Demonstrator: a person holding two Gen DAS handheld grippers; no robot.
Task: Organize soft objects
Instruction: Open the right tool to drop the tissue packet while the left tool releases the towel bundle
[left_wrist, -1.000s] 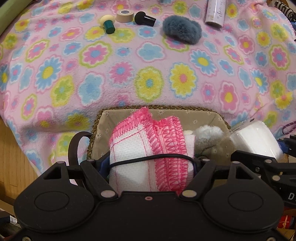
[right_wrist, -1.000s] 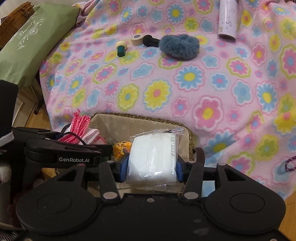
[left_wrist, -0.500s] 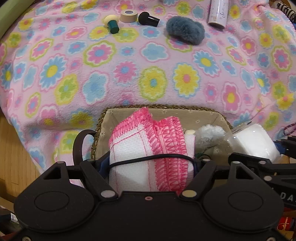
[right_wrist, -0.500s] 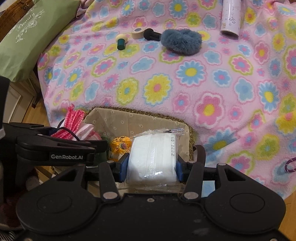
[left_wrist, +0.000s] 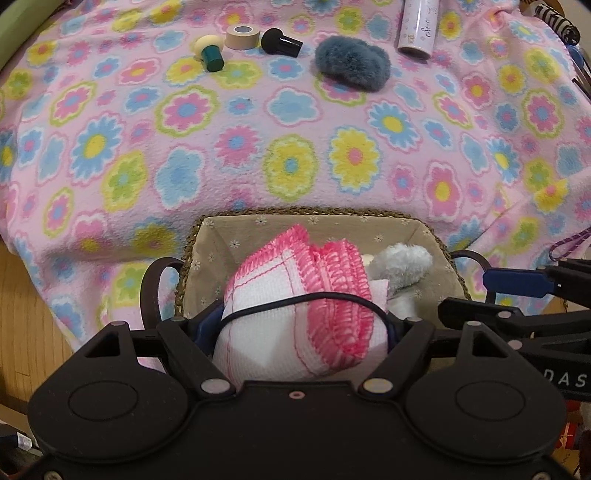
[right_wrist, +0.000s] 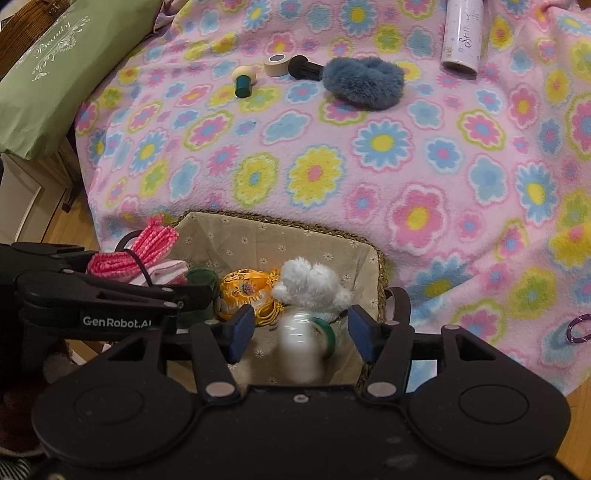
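Note:
My left gripper is shut on a folded white cloth with pink stitched edges, held over the near left part of a woven, fabric-lined basket. My right gripper is open above the basket; a white wrapped packet, blurred, is between and below its blue pads. In the basket lie a white plush toy and a yellow-orange pouch. A fluffy blue-grey piece lies far back on the flowered blanket.
The pink flowered blanket covers the surface. At its far side lie a green-based sponge applicator, a tape roll, a black brush and a white tube. A green cushion lies at left. Wooden floor shows at lower left.
My right gripper has opened and let go of the white packet, which is dropping into the basket. My left gripper still holds the cloth, slightly nearer the basket.

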